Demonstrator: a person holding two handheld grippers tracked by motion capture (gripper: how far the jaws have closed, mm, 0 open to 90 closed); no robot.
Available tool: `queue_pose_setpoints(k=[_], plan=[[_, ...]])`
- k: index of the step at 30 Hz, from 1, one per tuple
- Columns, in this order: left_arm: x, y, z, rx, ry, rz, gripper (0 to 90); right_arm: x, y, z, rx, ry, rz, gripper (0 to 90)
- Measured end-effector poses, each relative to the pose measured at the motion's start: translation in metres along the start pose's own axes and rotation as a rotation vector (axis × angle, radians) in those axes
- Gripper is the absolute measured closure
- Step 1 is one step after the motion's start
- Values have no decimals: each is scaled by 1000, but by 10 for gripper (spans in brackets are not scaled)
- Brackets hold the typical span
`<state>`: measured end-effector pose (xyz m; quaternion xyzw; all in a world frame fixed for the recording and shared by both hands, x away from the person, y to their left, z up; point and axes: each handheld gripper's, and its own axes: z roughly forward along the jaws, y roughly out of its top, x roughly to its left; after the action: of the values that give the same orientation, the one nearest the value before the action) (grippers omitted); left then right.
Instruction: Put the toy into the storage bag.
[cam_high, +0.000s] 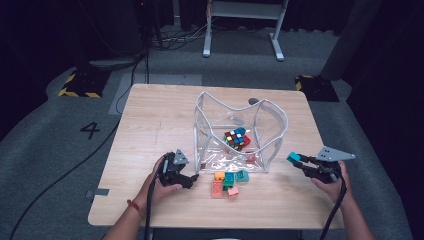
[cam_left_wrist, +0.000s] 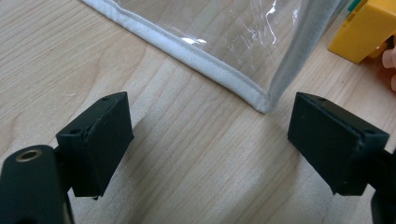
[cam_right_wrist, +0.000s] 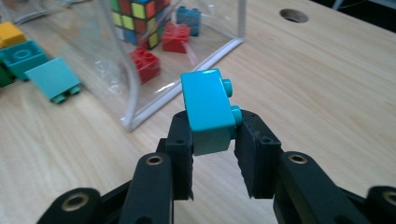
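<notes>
A clear plastic bag with white piping (cam_high: 272, 150) stands open on the wooden table (cam_high: 150, 115). Inside it lie a colour cube (cam_high: 236, 138) and a few red and blue bricks (cam_right_wrist: 175, 37). My right gripper (cam_high: 298, 161) is shut on a teal brick (cam_right_wrist: 208, 109), held above the table just right of the bag's near corner. My left gripper (cam_high: 191, 178) rests low on the table at the bag's near left corner (cam_left_wrist: 264, 105), jaws wide apart and nothing between them. Loose bricks (cam_high: 227, 182) in yellow, teal, green and pink lie in front of the bag.
A round hole (cam_right_wrist: 293, 15) sits in the tabletop beyond the bag. A yellow brick (cam_left_wrist: 366, 30) lies right of the bag corner in the left gripper view. Cables and a white stand (cam_high: 242, 30) are on the floor behind the table.
</notes>
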<state>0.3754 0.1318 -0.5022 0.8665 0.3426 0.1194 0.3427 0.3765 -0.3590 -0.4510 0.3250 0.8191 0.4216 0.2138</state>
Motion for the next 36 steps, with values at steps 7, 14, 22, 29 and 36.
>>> queue_pose_setpoints(k=[7, 14, 22, 29, 36], plan=[[0, 0, 0, 0, 0, 0, 140, -10, 14, -2, -21, -17, 10, 682], [0, 0, 0, -1, 0, -1, 140, -27, 45, -5, -77, 2, 20, 682], [0, 0, 0, 0, -2, 0, 140, -40, 89, -14, -129, -32, 5, 682], [0, 0, 0, 0, 0, 0, 140, -46, 122, -25, -177, -26, -1, 682], [0, 0, 0, -1, 1, -1, 140, -43, 147, -23, -169, -8, -27, 682]])
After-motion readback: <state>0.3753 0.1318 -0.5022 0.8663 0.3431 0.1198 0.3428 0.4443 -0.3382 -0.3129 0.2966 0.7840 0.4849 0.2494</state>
